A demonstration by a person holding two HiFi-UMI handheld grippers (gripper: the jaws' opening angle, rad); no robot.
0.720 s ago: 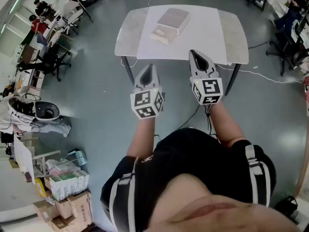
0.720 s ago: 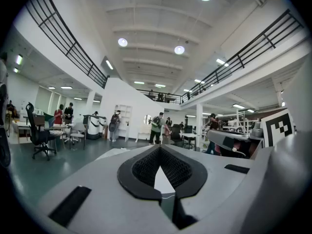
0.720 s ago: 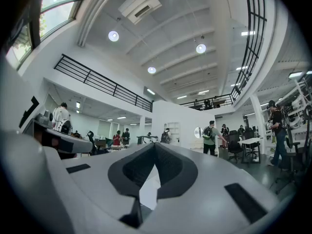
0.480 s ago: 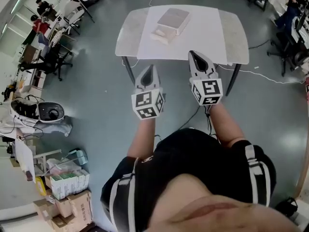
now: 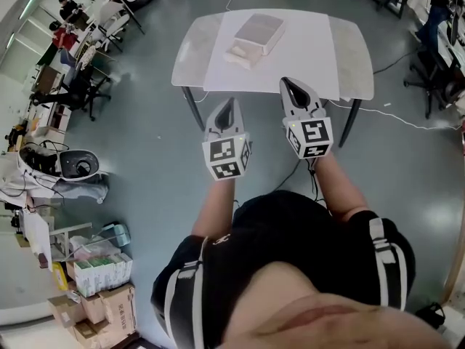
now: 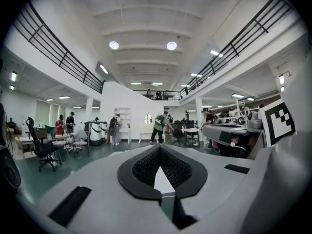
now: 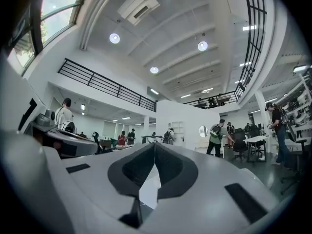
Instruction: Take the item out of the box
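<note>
Hardly anything has moved since the earlier frames; my left gripper (image 5: 226, 107) has turned slightly. The box (image 5: 254, 35) lies toward the far side of the counter (image 5: 349, 57); I cannot make out its contents. The left gripper and the right gripper (image 5: 292, 87) hang by the near edge, well apart from the box, jaws pressed together, empty.

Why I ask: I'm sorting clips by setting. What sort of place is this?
Likely a big open lab or workshop hall: office chairs stand around, a railed mezzanine runs overhead, and there are stacked cartons.
</note>
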